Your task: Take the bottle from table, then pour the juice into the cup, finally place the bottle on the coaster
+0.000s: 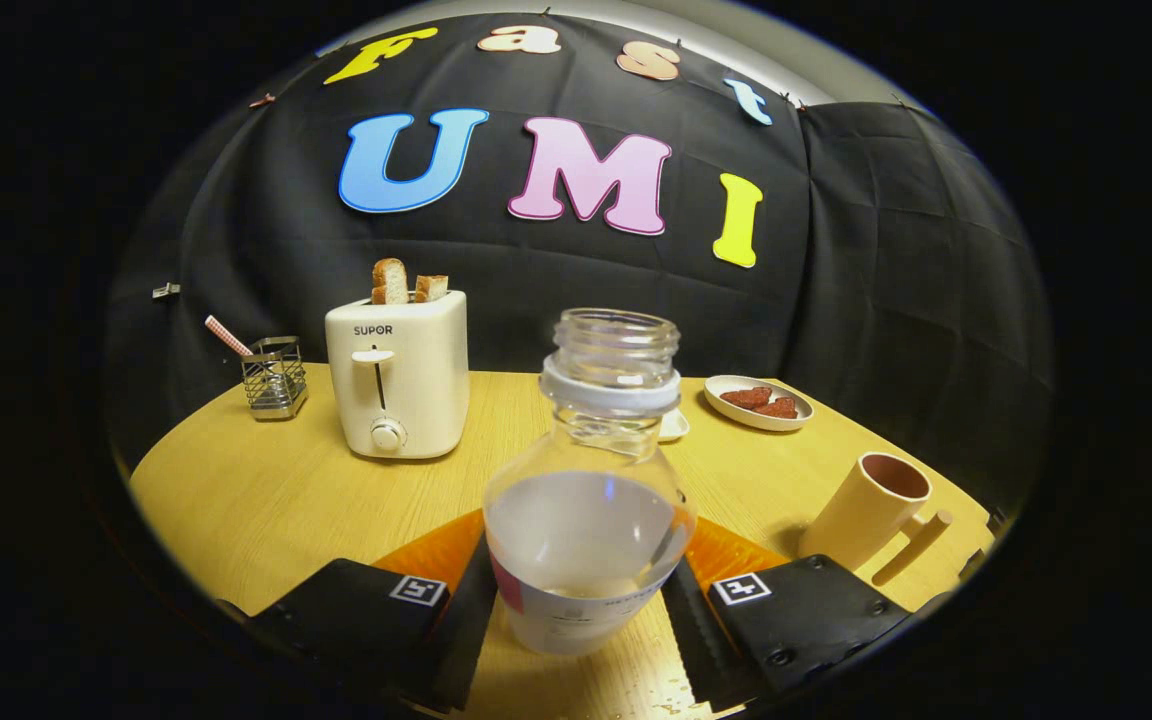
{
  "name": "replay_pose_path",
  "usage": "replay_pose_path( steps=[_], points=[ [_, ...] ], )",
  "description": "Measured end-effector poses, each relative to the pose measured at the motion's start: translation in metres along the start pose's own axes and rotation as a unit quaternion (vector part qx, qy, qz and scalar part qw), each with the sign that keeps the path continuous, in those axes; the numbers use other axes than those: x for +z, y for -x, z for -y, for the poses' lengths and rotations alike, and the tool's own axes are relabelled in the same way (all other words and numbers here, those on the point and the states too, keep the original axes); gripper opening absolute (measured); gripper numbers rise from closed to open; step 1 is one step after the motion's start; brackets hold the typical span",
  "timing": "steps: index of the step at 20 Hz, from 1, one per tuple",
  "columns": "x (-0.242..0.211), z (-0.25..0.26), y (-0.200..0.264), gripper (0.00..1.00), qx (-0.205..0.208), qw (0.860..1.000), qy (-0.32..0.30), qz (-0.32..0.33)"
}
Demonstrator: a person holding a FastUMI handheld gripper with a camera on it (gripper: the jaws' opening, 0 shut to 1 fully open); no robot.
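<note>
While the gripper (584, 610) is held low over the table (256, 500), the bottle (591, 500) is seen standing upright between its two black fingers (466, 620). Whether the bottle is squeezed by both fingers cannot be told, though each is right beside it. No cap is on the bottle, and pale juice fills its lower half. An orange coaster (436, 550) is seen under and behind the bottle. Just beyond the right finger, one cup (871, 510) is tipped, its open mouth showing nothing inside. Farther back, one small dish (758, 402) holds two reddish pieces. One toaster (398, 375) holds two slices of bread (406, 283). One wire basket (274, 378) is set near the table's far left edge. Open wood is left between the toaster and the fingers.
</note>
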State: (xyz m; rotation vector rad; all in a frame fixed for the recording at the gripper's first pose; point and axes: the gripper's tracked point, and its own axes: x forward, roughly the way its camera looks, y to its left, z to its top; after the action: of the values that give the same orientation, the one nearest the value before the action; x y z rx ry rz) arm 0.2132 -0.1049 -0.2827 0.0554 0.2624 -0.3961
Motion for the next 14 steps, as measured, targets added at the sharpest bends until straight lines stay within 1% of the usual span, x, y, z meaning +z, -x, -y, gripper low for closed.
replay_pose_path(
  steps=[4,6,8,10,14],
  points=[
    [-0.003,-0.005,0.003,0.76,0.029,0.999,-0.011,-0.009],
    [-0.002,0.002,0.005,0.74,0.022,1.0,-0.013,-0.013],
    [0.001,-0.002,0.007,0.73,0.039,0.999,-0.019,-0.016],
    [0.009,0.002,0.013,0.73,0.04,0.999,-0.026,-0.011],
    [0.028,0.002,0.022,0.73,0.066,0.995,-0.076,-0.015]
  ],
)
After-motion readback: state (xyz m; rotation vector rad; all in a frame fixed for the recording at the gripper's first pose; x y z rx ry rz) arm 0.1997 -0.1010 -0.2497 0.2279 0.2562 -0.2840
